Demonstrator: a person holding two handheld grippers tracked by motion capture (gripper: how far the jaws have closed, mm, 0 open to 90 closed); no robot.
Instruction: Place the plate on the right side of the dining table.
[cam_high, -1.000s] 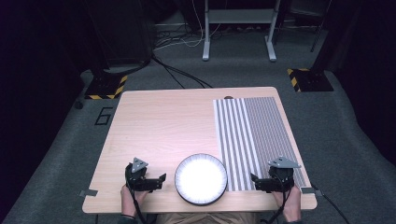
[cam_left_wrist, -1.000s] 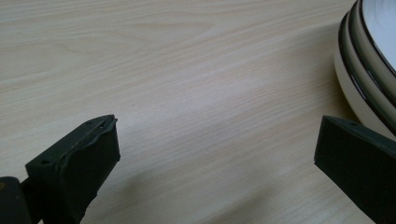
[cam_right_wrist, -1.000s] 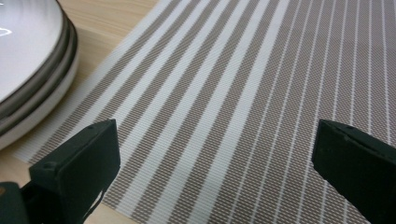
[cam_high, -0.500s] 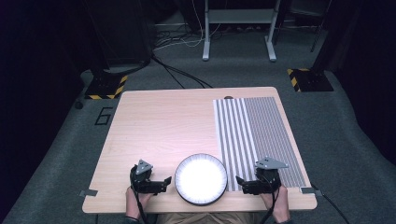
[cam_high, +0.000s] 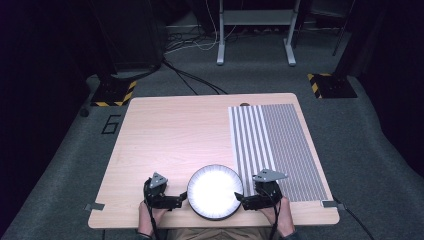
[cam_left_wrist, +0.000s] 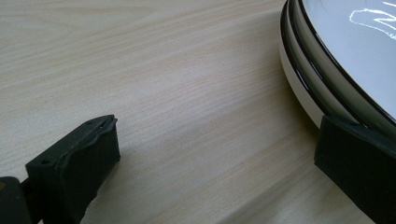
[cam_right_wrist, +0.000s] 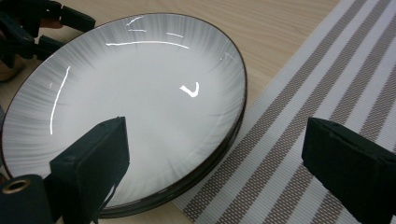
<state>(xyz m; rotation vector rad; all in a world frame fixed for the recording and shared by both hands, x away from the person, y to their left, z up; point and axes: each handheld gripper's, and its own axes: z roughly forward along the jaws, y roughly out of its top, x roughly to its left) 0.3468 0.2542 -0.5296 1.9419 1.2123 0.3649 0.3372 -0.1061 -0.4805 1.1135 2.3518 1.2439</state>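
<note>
A round white plate (cam_high: 215, 192) with a dark rim sits near the table's front edge; its side shows two stacked rims (cam_left_wrist: 306, 79), so it looks like two plates. My left gripper (cam_high: 181, 199) lies just left of it, open, with one jaw beside the rim in the left gripper view (cam_left_wrist: 215, 140) and bare wood between the jaws. My right gripper (cam_high: 241, 200) lies just right of it, open. In the right gripper view (cam_right_wrist: 215, 140) one jaw hangs over the plate (cam_right_wrist: 126, 93) and the other over the striped mat (cam_right_wrist: 327, 70).
A grey-and-white striped placemat (cam_high: 277, 145) covers the right part of the light wood table (cam_high: 170, 135). The plate's right edge overlaps the mat's left border. The person's hands (cam_high: 282, 220) rest at the front edge. Dark floor with cables and stands surrounds the table.
My right gripper has slid left across the mat up to the plate's right rim. My left gripper has shifted slightly right toward the left rim. The plate has stayed put.
</note>
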